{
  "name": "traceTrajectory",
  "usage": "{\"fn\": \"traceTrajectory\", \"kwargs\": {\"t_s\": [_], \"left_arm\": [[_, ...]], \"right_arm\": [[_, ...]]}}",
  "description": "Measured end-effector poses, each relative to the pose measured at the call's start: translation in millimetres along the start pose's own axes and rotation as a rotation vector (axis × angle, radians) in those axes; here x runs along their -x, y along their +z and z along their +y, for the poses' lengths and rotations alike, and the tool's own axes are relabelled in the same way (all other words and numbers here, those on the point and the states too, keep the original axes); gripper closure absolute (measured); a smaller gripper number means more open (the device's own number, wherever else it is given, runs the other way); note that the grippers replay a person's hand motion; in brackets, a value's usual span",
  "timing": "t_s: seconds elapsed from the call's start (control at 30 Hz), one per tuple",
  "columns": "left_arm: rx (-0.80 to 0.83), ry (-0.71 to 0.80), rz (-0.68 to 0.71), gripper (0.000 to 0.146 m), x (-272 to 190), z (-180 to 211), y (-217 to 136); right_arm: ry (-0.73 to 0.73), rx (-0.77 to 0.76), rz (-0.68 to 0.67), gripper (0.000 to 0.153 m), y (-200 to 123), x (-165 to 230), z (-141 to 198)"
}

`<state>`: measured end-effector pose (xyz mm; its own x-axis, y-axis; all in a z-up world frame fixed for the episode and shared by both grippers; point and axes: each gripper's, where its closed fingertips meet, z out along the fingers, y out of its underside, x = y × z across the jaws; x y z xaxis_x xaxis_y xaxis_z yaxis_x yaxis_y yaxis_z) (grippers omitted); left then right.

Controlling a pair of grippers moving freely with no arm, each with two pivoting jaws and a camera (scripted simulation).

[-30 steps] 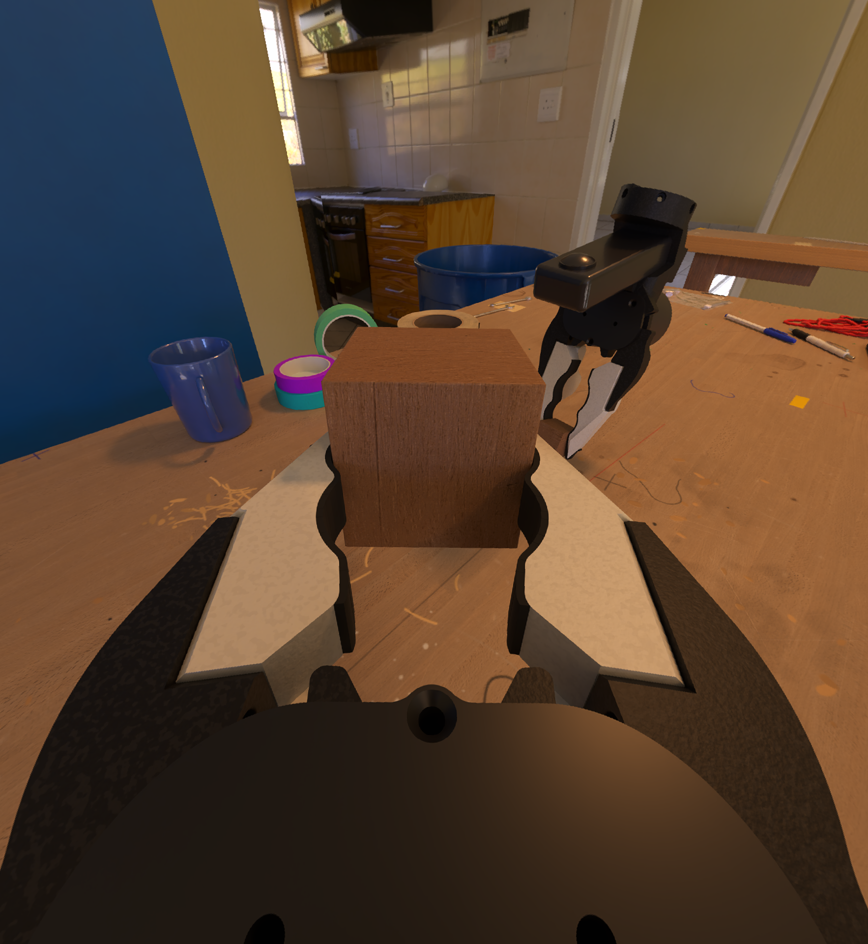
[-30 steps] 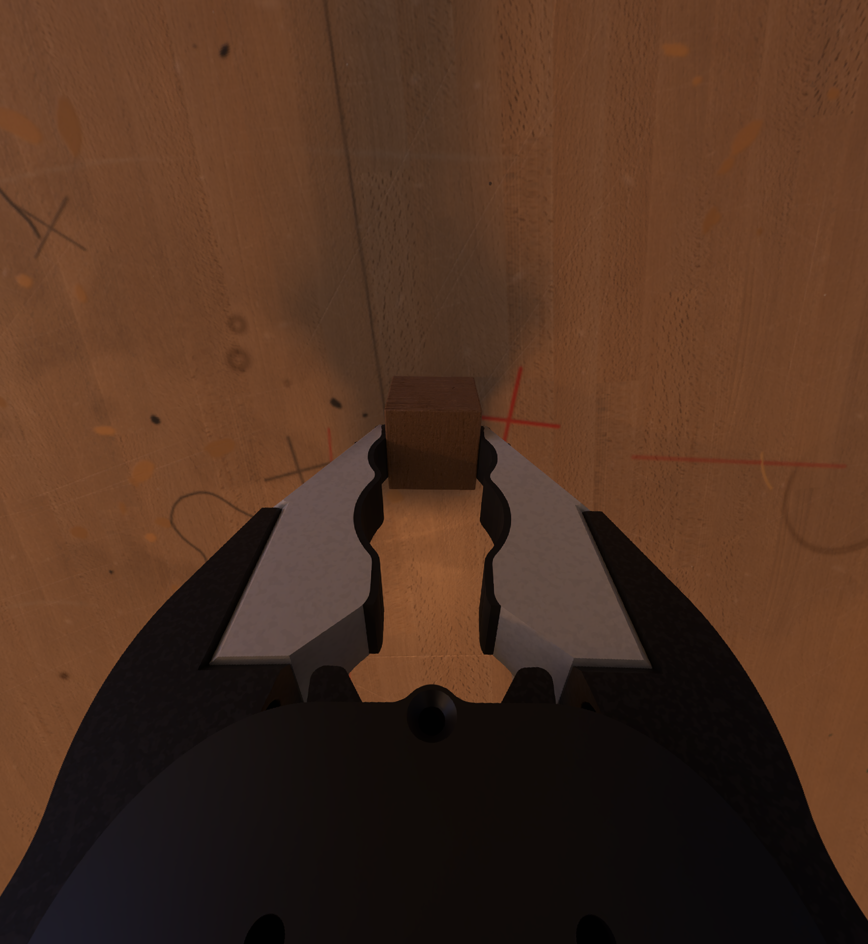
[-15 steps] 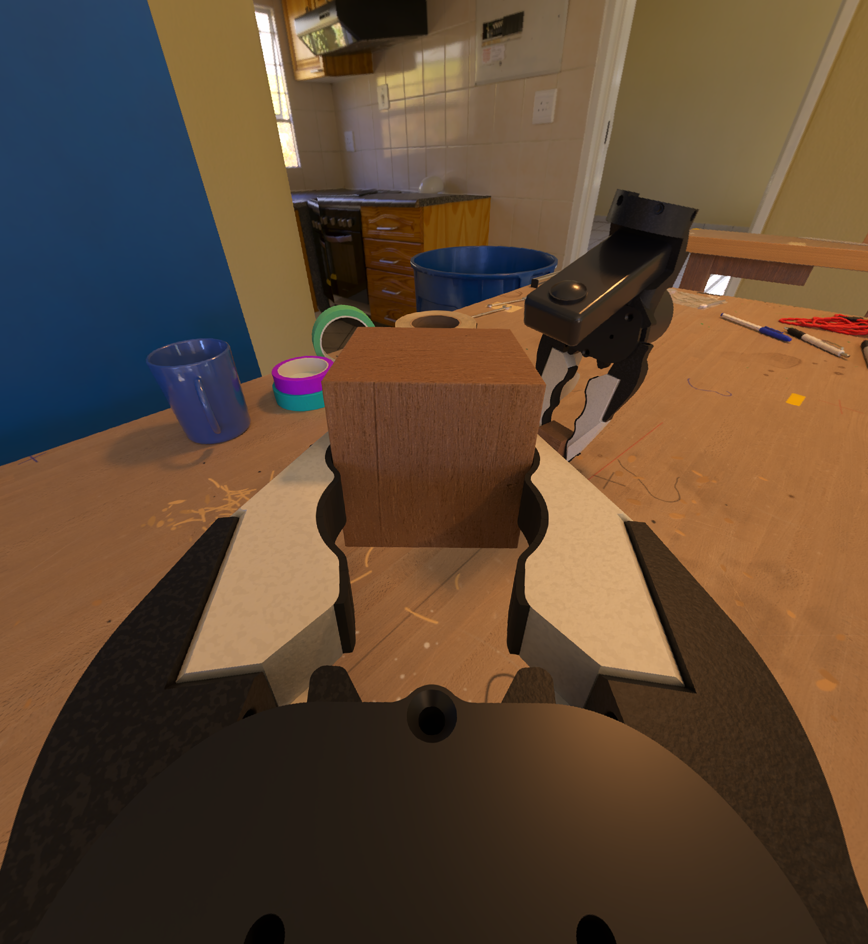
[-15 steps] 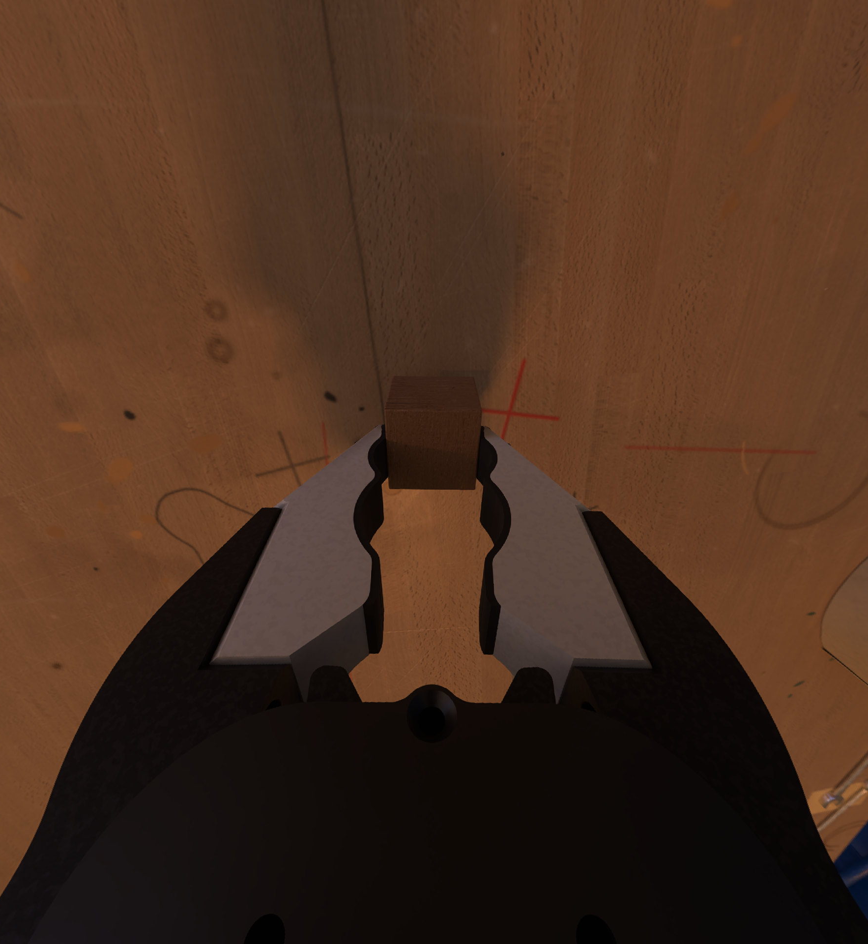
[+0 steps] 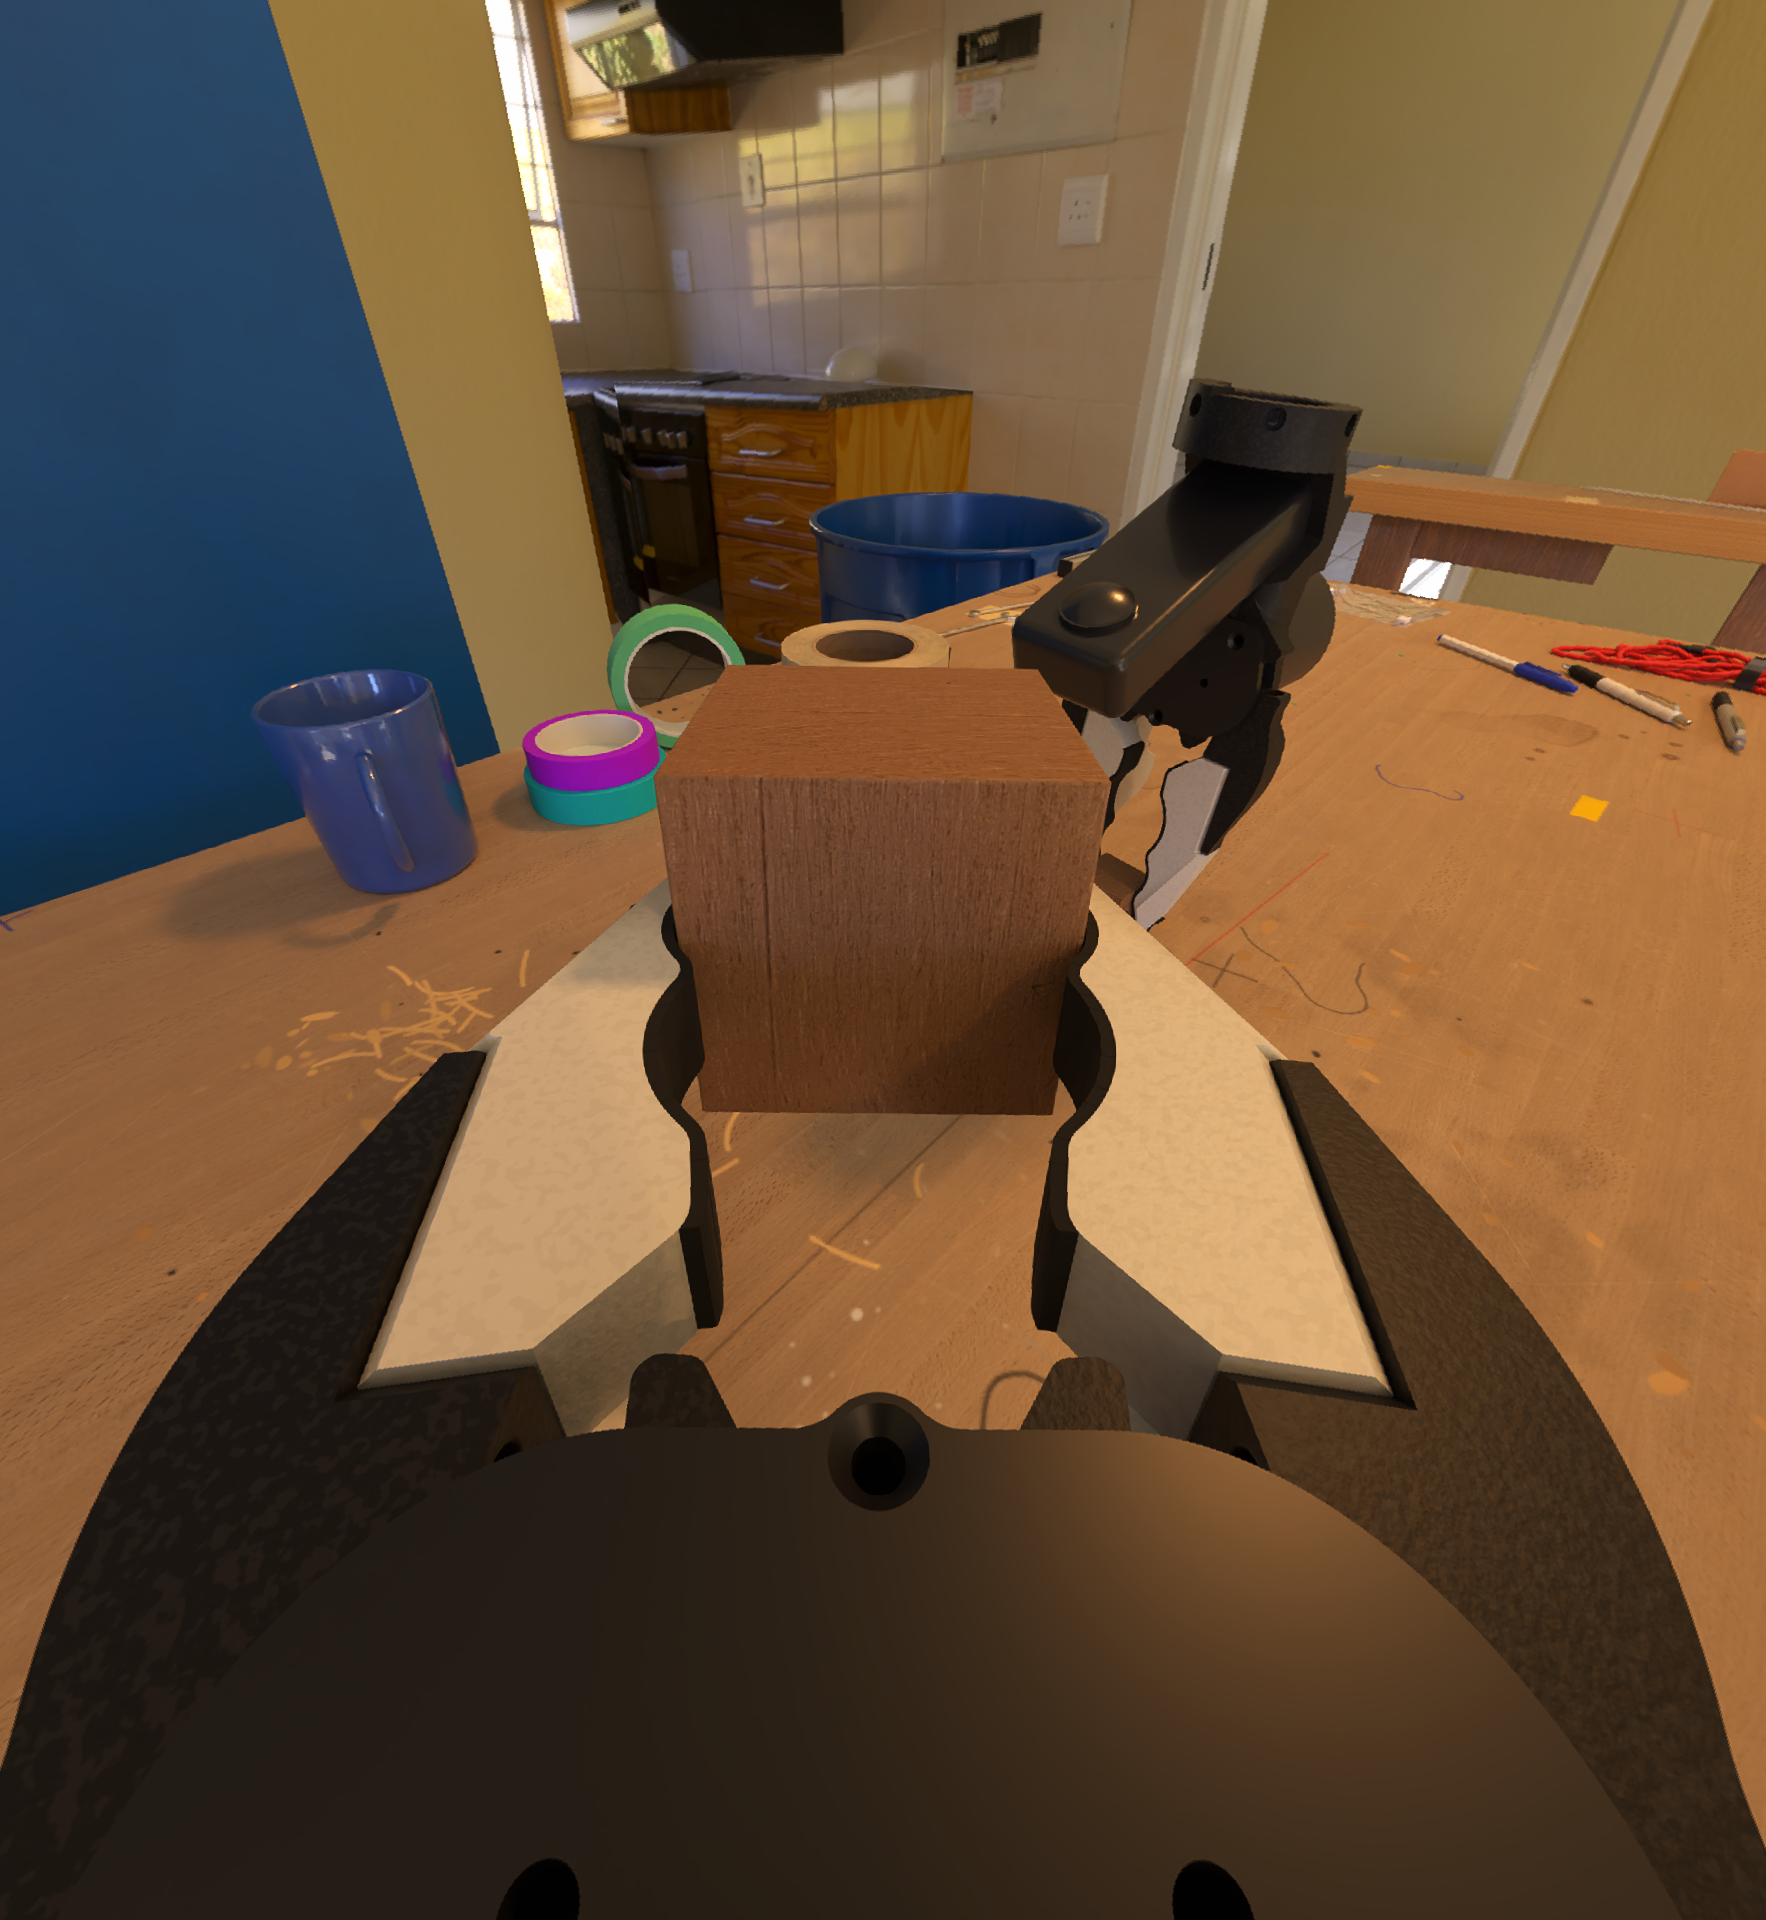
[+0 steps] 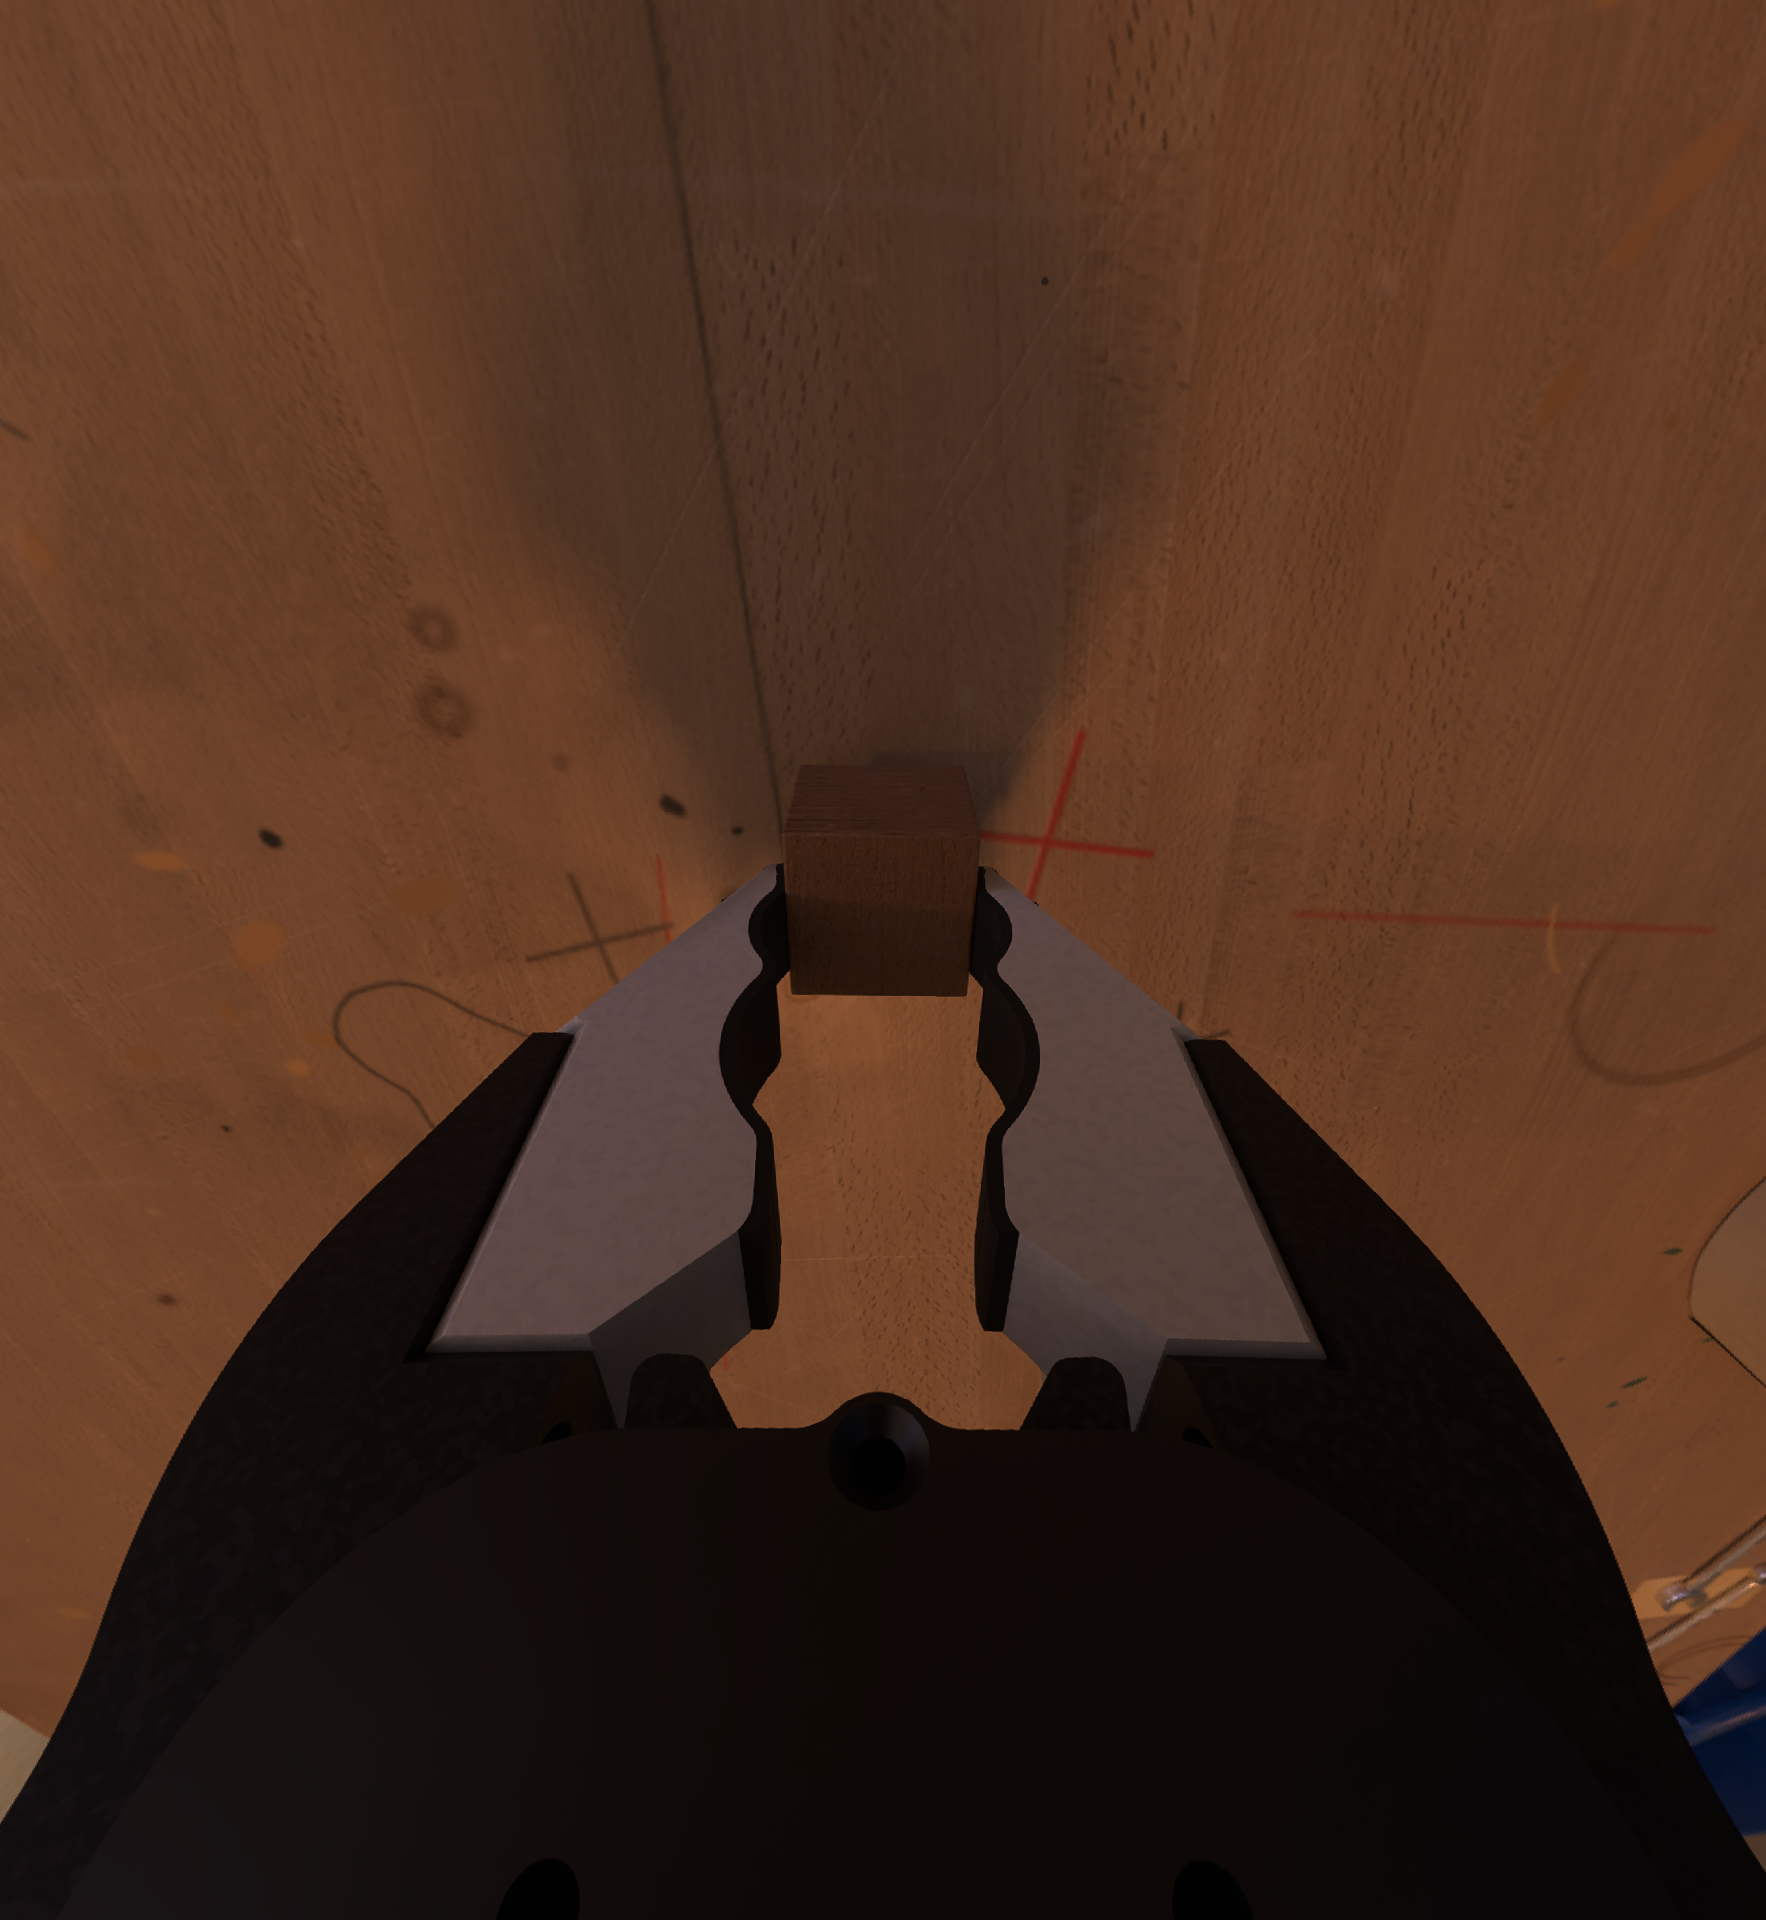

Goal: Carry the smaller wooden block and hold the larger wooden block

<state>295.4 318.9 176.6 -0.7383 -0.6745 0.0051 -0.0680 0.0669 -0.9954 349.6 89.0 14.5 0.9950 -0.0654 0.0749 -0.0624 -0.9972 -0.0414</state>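
The right gripper (image 6: pixel 879 914), clamped on the smaller wooden block (image 6: pixel 877 894) at its fingertips, has drifted across the workbench (image 6: pixel 1378 520), so carrying proceeds; the left gripper (image 5: pixel 879 997) stays clenched on the larger wooden block (image 5: pixel 874 904), unmoved.

Left gripper (image 5: pixel 879 997): level, fingers clamped on a block's sides. Right gripper (image 6: pixel 879 914): pointing downward, fingertips (image 6: pixel 988 914) pinching a small block above the table.

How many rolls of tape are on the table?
4: a green roll standing on edge, a tan roll lying flat beside it, and a purple roll stacked on a teal roll. The block may hide others.
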Motion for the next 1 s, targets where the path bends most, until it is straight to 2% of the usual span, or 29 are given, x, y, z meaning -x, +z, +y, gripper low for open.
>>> {"fn": "traceTrajectory", "kwargs": {"t_s": [0.33,0.4,0.47,0.53,0.6,0.73,0.87,1.0], "left_arm": [[-0.028,0.040,-0.028,0.078,-5.1,-15.1,-11.7],[-0.036,0.035,-0.041,0.078,-5.6,-18.8,-16.6],[-0.041,0.046,-0.061,0.078,-5.7,-22.4,-21.6],[-0.053,0.065,-0.077,0.078,-5.7,-25.9,-25.6],[-0.063,0.066,-0.083,0.078,-5.4,-28.1,-28.1],[-0.065,0.053,-0.089,0.078,-2.9,-27.5,-29.0],[-0.045,0.055,-0.107,0.078,1.0,-24.0,-28.9],[-0.035,0.045,-0.122,0.078,4.5,-21.9,-28.8]], "right_arm": [[0.092,-0.135,0.021,0.119,-2.1,-1.0,-1.0],[0.161,-0.209,-0.013,0.119,-15.5,-3.1,4.8],[0.244,-0.274,-0.001,0.119,-45.0,-14.8,23.7],[0.350,-0.316,0.036,0.119,-81.7,-33.8,58.0],[0.481,-0.318,0.093,0.119,-115.5,-56.8,107.5],[0.766,-0.216,0.227,0.119,-158.5,-95.5,238.4],[1.082,-0.122,0.298,0.119,-159.9,-109.3,359.5],[1.323,-0.100,0.280,0.119,-134.3,-111.9,437.9]]}}
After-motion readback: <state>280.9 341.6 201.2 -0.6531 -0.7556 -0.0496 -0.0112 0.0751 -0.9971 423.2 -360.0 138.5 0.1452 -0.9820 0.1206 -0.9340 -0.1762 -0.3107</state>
